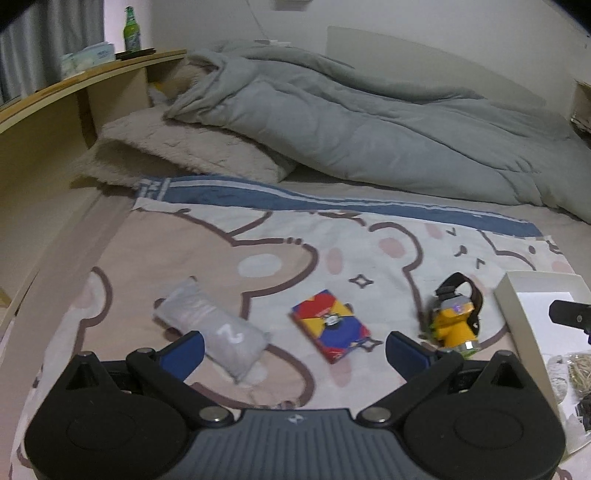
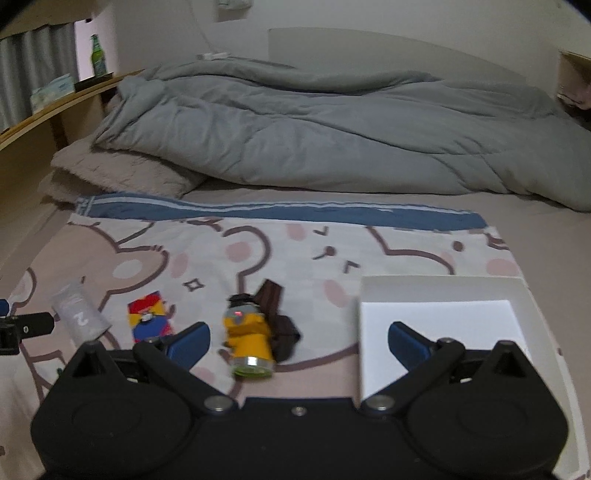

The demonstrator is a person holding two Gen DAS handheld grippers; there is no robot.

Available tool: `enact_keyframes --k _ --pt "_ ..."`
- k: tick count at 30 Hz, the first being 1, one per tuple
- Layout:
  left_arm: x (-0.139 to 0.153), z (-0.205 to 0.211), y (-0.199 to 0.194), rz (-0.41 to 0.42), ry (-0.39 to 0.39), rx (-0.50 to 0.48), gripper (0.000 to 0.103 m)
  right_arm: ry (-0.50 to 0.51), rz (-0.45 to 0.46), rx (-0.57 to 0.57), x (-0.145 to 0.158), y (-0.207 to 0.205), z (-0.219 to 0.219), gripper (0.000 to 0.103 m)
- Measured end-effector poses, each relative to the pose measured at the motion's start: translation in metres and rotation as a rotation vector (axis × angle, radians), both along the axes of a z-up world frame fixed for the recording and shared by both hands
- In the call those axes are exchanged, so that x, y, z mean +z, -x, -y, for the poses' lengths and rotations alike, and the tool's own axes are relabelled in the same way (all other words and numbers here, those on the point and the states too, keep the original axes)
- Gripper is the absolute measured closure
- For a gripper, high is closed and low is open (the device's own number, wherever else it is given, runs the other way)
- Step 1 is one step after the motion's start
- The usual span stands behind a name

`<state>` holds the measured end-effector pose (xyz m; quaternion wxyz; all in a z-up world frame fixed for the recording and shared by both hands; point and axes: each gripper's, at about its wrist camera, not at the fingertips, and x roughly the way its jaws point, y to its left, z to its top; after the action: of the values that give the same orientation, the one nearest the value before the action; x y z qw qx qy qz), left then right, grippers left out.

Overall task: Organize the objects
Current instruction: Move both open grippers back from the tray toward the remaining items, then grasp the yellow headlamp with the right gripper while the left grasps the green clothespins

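Note:
On the bear-print cloth (image 1: 258, 240) lie a grey packet marked "2" (image 1: 214, 328), a red, yellow and blue card box (image 1: 330, 325) and a yellow flashlight with a brown strap (image 1: 452, 325). A white open box (image 1: 517, 295) sits at the right with small items in its near end. My left gripper (image 1: 295, 350) is open and empty, just short of the card box. My right gripper (image 2: 297, 341) is open and empty, between the flashlight (image 2: 249, 339) and the white box (image 2: 439, 284). The packet (image 2: 79, 317) and card box (image 2: 149, 317) lie to its left.
A rumpled grey duvet (image 1: 351, 122) and a beige pillow (image 1: 177, 147) fill the back of the bed. A wooden headboard shelf (image 1: 74, 96) at the left holds a green bottle (image 1: 132, 29) and a tissue pack (image 1: 88, 55).

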<state>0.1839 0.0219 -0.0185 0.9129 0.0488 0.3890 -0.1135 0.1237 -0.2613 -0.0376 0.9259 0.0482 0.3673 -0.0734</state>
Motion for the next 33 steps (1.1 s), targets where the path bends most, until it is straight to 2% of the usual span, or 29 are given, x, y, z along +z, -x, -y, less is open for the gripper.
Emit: enact_keyframes --k 9,20,28,30,32,33 --pt "-0.001 -0.026 0.004 0.026 -0.029 0.011 0.0 -0.01 0.0 0.061 -0.002 -0.016 -0.039 0.0" --pt "-0.011 -0.036 0.003 0.013 -0.057 0.004 0.0 -0.044 0.015 0.048 -0.003 -0.027 -0.05 0.0" --pt "-0.029 -0.032 0.006 -0.019 -0.057 -0.127 0.003 -0.072 -0.022 -0.037 -0.017 -0.041 -0.028 0.001" --pt "-0.036 -0.028 0.007 -0.03 -0.091 -0.161 0.008 -0.076 -0.038 -0.037 -0.023 -0.045 -0.021 0.013" --pt "-0.044 -0.025 0.008 -0.038 -0.123 -0.194 0.011 -0.088 -0.071 -0.031 -0.03 -0.051 -0.013 0.03" --pt "-0.048 -0.024 0.008 -0.046 -0.132 -0.211 0.012 -0.1 -0.084 -0.032 -0.034 -0.053 -0.009 0.033"
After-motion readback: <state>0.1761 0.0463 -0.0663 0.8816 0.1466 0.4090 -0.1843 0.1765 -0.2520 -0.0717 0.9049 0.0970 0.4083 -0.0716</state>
